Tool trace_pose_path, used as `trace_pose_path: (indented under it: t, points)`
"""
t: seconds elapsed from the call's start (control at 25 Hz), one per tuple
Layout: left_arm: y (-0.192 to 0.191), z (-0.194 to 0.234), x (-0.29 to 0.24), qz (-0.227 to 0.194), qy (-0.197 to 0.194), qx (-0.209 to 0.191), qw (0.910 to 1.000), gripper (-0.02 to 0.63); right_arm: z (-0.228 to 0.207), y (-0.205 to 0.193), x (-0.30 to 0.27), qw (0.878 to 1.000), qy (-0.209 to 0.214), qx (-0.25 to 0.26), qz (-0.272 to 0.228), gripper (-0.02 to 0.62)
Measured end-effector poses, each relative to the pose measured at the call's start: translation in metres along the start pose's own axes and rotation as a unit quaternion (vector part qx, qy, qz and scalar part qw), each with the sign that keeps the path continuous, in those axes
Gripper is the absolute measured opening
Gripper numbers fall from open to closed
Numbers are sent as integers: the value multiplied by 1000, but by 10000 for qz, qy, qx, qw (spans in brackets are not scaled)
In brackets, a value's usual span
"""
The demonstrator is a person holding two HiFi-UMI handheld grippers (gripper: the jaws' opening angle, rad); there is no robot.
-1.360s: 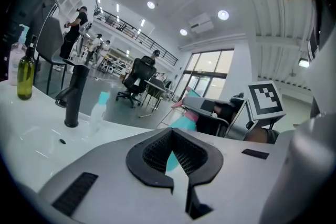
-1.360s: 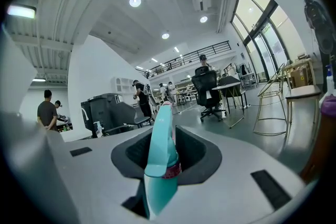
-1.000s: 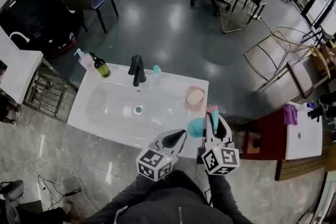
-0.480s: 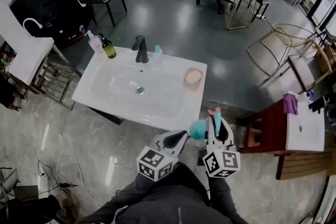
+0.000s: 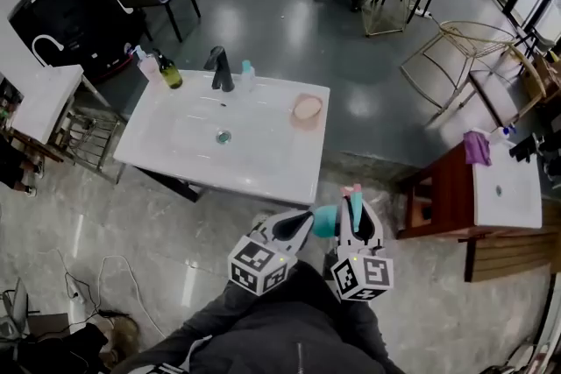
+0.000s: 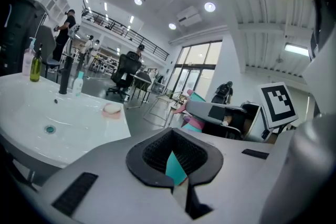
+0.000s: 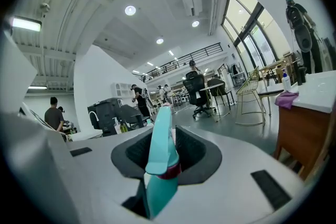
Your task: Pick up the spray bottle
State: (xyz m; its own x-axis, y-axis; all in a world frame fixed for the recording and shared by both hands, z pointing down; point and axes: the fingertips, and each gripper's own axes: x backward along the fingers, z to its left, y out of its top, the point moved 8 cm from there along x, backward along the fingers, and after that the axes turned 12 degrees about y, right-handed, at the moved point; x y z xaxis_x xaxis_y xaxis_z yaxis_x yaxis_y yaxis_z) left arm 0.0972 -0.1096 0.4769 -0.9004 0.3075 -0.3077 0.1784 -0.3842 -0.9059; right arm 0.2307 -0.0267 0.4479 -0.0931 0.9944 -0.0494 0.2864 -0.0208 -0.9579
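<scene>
The right gripper (image 5: 355, 213) has its fingers clenched on the teal spray bottle (image 7: 159, 162), which is held in the air, well clear of the white sink (image 5: 272, 166). The left gripper (image 5: 294, 226) has its fingers closed on nothing, just beside the bottle.

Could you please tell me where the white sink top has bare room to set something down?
The near edge of the sink top is bare from corner to corner, also in front of the pink soap dish. The basin round the drain is empty. The back edge is crowded: pump bottle, green bottle, faucet, small teal bottle.
</scene>
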Motion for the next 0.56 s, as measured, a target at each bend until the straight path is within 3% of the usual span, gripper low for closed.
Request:
trace_pose_path:
  t: [0.56]
  points:
    - [-1,-13,-2,125,-131,-133,9997,8,2,-6,20,9998,-162,-117,22,89]
